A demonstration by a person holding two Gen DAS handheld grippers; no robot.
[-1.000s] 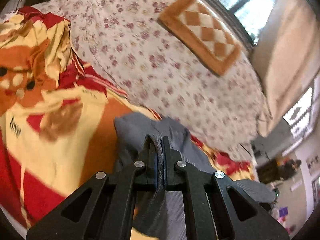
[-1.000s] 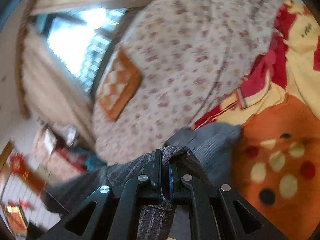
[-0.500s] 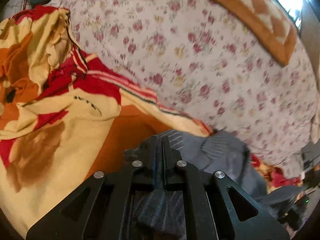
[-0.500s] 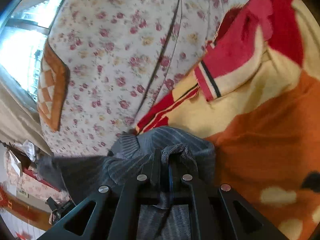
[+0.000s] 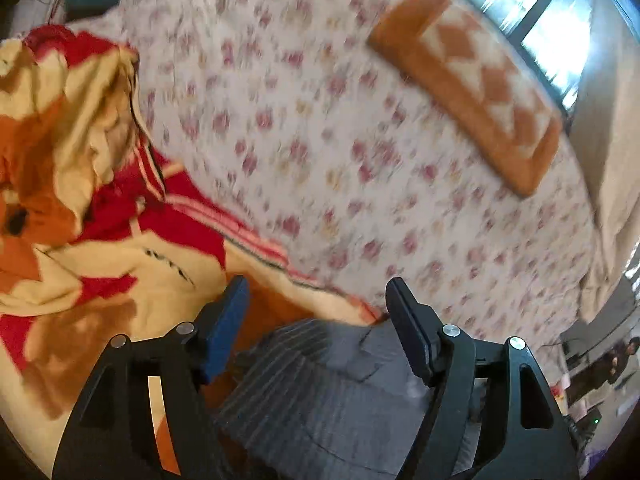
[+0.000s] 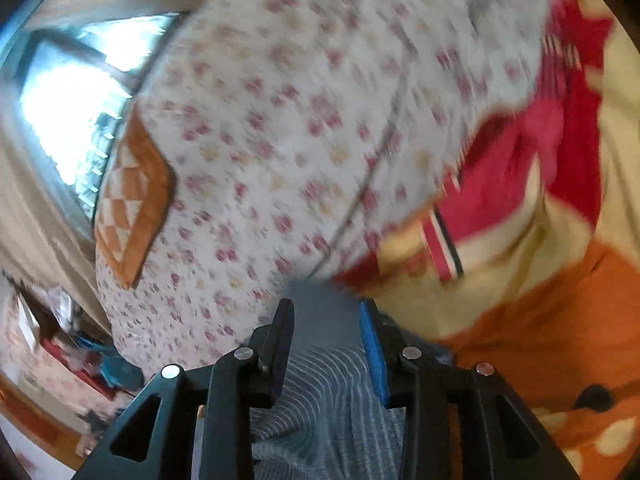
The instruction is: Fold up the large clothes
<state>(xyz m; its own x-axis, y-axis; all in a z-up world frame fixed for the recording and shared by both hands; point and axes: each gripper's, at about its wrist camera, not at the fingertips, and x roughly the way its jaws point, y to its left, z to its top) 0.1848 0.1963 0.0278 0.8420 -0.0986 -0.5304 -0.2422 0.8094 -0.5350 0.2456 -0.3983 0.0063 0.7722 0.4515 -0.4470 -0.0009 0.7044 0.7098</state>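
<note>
A grey striped garment (image 5: 320,392) lies on the bed, partly over a red, yellow and orange blanket (image 5: 100,260). My left gripper (image 5: 317,284) hovers just above the garment's near end; its jaws are opening, wide apart, and the cloth lies below them, untouched by the pads. In the right wrist view the same garment (image 6: 320,384) runs under my right gripper (image 6: 326,304). Those jaws are opening too, with grey cloth in the gap but not pinched. The blanket (image 6: 540,280) lies to the right there.
A white floral bedspread (image 5: 320,140) covers the bed beyond the blanket. An orange checked cushion (image 5: 472,92) lies on it near a bright window (image 5: 560,32). Room clutter shows past the bed's edge (image 6: 60,360).
Both grippers, shut on the grey garment before, have let it go and their jaws have parted. Both hands moved forward and lower over the bed, and the garment now rests on the blanket.
</note>
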